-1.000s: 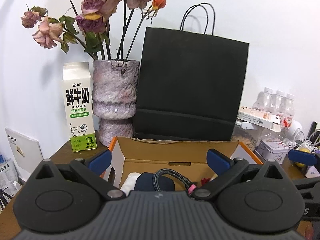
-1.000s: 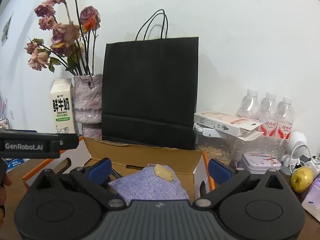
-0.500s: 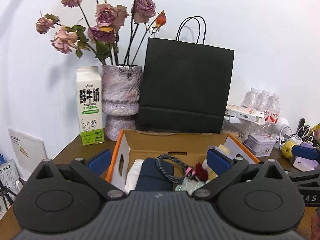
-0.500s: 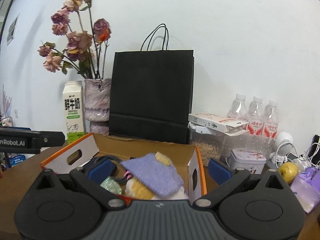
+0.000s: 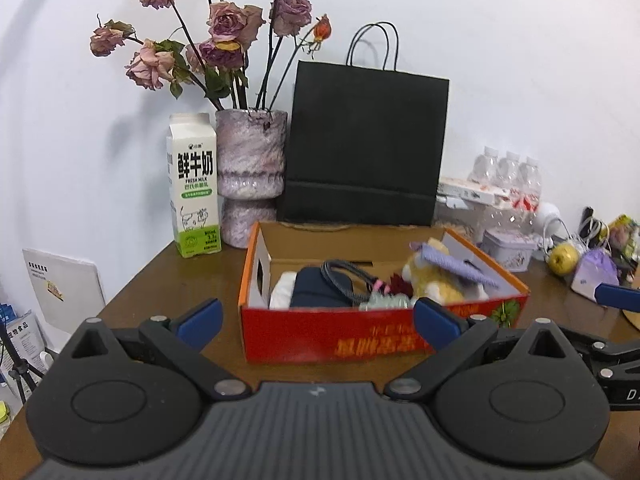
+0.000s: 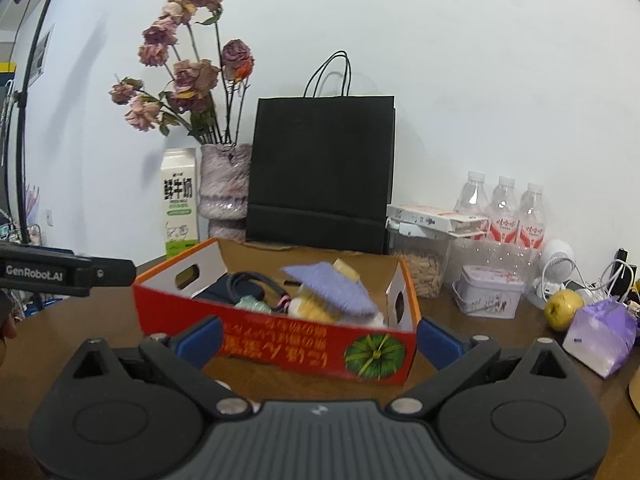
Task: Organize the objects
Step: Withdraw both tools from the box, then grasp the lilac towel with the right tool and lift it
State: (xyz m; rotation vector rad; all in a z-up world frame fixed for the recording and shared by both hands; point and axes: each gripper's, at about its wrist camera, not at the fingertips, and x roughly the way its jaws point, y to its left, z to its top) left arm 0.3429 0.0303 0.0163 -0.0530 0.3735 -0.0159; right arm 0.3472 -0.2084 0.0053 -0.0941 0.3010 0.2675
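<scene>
Both the left claw (image 5: 316,316) and the right claw (image 6: 318,340) are spread wide and hold nothing, just short of the red cardboard box (image 5: 360,336) on the brown table (image 5: 168,280), filled with a plush toy (image 5: 436,276) and a dark pouch (image 5: 316,290).

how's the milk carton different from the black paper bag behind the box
The milk carton is white with green print and narrow; the black paper bag is plain, much wider and taller. The bag has rope handles, the carton a gabled top. The carton stands left of the vase, the bag right. Both stand upright by the wall.
</scene>
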